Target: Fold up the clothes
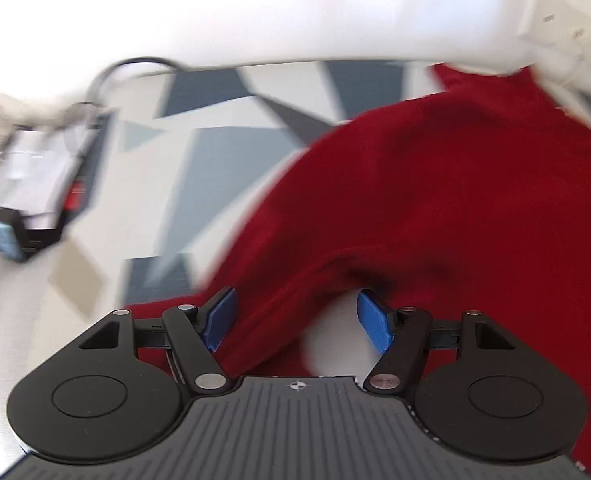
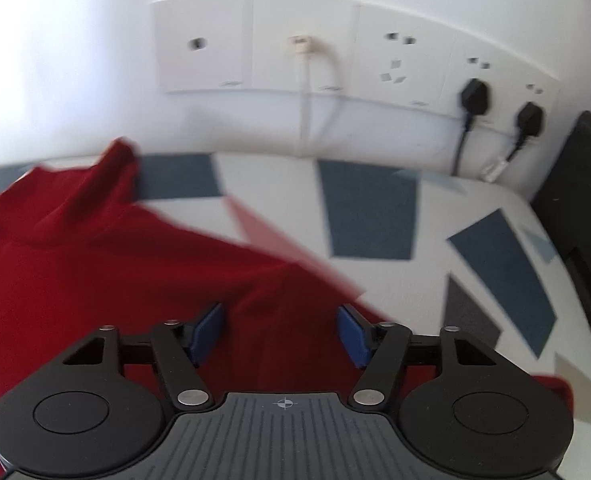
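Red garment (image 2: pixel 95 272) lies spread on the patterned table cover (image 2: pixel 371 208). Soft, limp knit, probably light; take at a hem or sleeve edge. Left gripper (image 1: pixel 295 320) and right gripper (image 2: pixel 279 332) both gape, gripping nothing.

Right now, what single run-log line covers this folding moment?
task: fold clothes | item: dark red knit garment on patterned cloth | left gripper: open over garment fold | right gripper: open, garment below | views blurred

Both wrist views look steeply down, close over the same red garment (image 1: pixel 435 208); left view seems blurred.
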Action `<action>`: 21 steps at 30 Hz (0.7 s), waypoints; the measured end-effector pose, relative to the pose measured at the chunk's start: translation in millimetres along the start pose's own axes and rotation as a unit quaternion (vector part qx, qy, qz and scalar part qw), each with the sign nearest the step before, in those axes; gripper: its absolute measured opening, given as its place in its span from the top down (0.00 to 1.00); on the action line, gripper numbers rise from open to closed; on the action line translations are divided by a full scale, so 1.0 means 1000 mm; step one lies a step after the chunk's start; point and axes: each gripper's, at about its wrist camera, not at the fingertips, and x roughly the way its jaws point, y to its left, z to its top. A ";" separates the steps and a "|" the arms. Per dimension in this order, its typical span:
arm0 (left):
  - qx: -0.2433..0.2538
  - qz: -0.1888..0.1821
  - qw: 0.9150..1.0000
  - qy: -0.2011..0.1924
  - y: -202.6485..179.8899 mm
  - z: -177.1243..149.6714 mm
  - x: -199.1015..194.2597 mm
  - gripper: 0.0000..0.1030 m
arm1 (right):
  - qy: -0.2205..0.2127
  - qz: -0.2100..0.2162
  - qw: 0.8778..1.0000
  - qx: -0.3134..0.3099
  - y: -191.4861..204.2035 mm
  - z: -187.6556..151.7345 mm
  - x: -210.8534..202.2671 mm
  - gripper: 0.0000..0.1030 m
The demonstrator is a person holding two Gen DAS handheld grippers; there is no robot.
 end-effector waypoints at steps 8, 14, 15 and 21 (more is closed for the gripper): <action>-0.026 0.081 0.996 -0.028 0.033 0.002 0.021 0.25 | -0.004 -0.043 0.998 0.042 -0.006 0.019 0.017 0.43; -0.109 0.091 0.990 -0.012 0.072 0.011 0.025 0.26 | -0.032 -0.009 0.998 0.049 0.000 0.027 0.006 0.43; -0.111 0.084 0.990 -0.011 0.073 0.011 0.021 0.26 | -0.042 0.010 0.998 0.045 0.005 0.029 0.002 0.42; -0.098 0.041 0.994 -0.036 0.052 0.009 -0.019 0.25 | -0.030 0.124 0.991 -0.030 0.061 0.039 0.004 0.40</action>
